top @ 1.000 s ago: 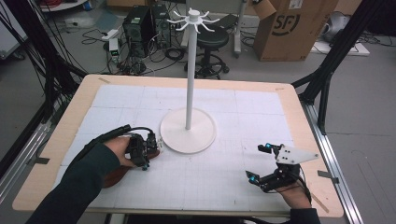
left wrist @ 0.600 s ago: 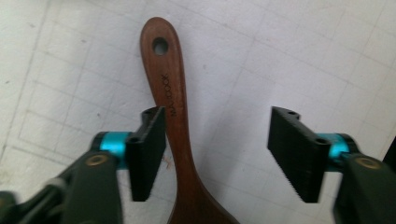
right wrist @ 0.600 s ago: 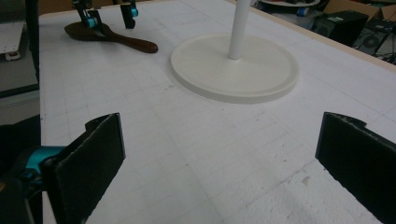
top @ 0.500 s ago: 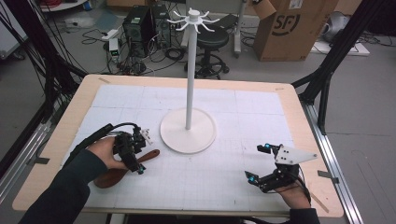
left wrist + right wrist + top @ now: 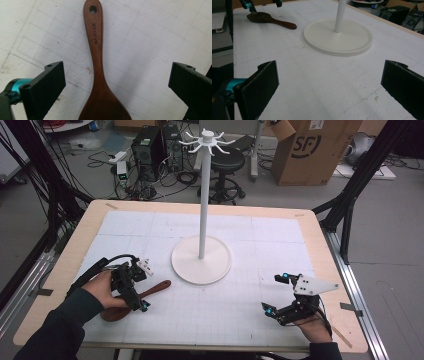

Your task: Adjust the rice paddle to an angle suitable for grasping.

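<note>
Wooden spoon [image 5: 134,299]: we see it lying flat on the white gridded surface [image 5: 250,245], at about 8 o'clock from the stand's base; its handle points toward that base and its bowl lies under the left hand.
Left gripper [image 5: 137,292]: from the high view we find it over the spoon's bowl end. Its jaws have just been opening and now stand wide apart; the spoon lies between them, untouched by either pad.
Left gripper view: here we read what the high view is too small to give, a round hole at the handle's tip and the burnt-in word MAYCOOK along the handle [image 5: 96,50]. The handle runs toward 12 o'clock, the bowl widens at 6 o'clock, and bare surface shows on both sides between wood and jaws.
Right gripper [image 5: 277,295]: we see it low at the surface's 5 o'clock corner, well apart from the spoon. Its jaws are spread wide with nothing between them.
Right gripper view: it gives us a low, level look across the surface, with the spoon [image 5: 270,20] at 11 o'clock, the left gripper's teal-tipped jaws above its bowl, and the base's raised rim.
White stand [image 5: 202,260]: the high view alone gives us its top, a ring of hooked arms on the upright pole; its round base sits near the middle of the surface.
</note>
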Tool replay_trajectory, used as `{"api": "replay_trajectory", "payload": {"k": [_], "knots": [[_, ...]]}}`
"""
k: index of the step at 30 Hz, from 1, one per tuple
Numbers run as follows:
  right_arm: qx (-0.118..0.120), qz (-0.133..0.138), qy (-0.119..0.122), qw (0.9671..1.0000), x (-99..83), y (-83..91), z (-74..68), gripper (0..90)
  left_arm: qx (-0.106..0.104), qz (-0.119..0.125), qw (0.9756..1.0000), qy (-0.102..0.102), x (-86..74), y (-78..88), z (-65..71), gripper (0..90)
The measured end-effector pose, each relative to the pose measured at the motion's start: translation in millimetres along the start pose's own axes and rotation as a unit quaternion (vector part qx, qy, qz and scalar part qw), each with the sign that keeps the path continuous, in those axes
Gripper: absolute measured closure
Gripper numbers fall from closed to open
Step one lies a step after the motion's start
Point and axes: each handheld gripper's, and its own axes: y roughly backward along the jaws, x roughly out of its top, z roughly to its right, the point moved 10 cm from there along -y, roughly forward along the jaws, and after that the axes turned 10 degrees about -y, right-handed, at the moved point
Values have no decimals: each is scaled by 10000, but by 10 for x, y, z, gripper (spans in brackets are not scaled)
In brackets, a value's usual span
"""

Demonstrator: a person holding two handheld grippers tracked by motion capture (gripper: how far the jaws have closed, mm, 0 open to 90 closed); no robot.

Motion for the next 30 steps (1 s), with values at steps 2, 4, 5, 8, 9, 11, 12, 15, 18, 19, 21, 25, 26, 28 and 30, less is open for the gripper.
{"api": "replay_trajectory", "payload": {"k": [2, 4, 5, 8, 9, 11, 12, 15, 18, 19, 21, 25, 26, 28, 30], "knots": [[-7, 5, -2, 10000, 4, 5, 3, 5, 13, -35, 10000, 35, -25, 3, -1, 16], [-20, 20, -29, 10000, 10, 14, 10, 5, 54, -57, 9999, 84, -48, 0, -3, 16], [-21, 30, -49, 10000, 14, 16, 12, 5, 96, -67, 9999, 86, -59, 4, -8, 16], [-18, 15, -43, 10000, 12, 13, 8, 5, 316, -17, 9994, 104, -79, 11, -30, 16], [-28, 12, -20, 10000, 11, 9, 9, 5, 385, -53, 9992, 58, -94, 22, -38, 16], [-17, -1, -19, 10000, 10, 4, -2, 5, 390, -18, 9992, 80, -98, 25, -29, 16], [-16, 1, -19, 10000, 12, 3, -3, 5, 424, 10, 9991, 94, -96, 27, -28, 16], [-20, 1, -27, 10000, 15, 5, -3, 5, 421, 67, 9991, 83, -98, 38, -22, 16], [-15, -5, -34, 10000, 11, 5, 1, 5, 433, 138, 9989, 129, -103, 40, -23, 16], [-24, -13, -51, 10000, 8, 5, 2, 5, 432, 122, 9989, 123, -113, 48, -29, 16], [-23, -23, -55, 10000, 4, 4, 2, 5, 438, 125, 9989, 138, -124, 58, -36, 17], [-7, -1, -39, 10000, 11, 3, -2, 5, 477, 128, 9987, 151, -135, 76, -47, 17], [-7, -3, -36, 10000, 10, 4, -1, 5, 481, 135, 9986, 161, -133, 78, -48, 17], [-9, -3, -51, 10000, 9, 7, -3, 5, 502, 146, 9985, 177, -129, 89, -60, 17], [1, 5, -54, 10000, 12, 13, 3, 5, 498, 144, 9985, 186, -129, 94, -69, 17]]}}
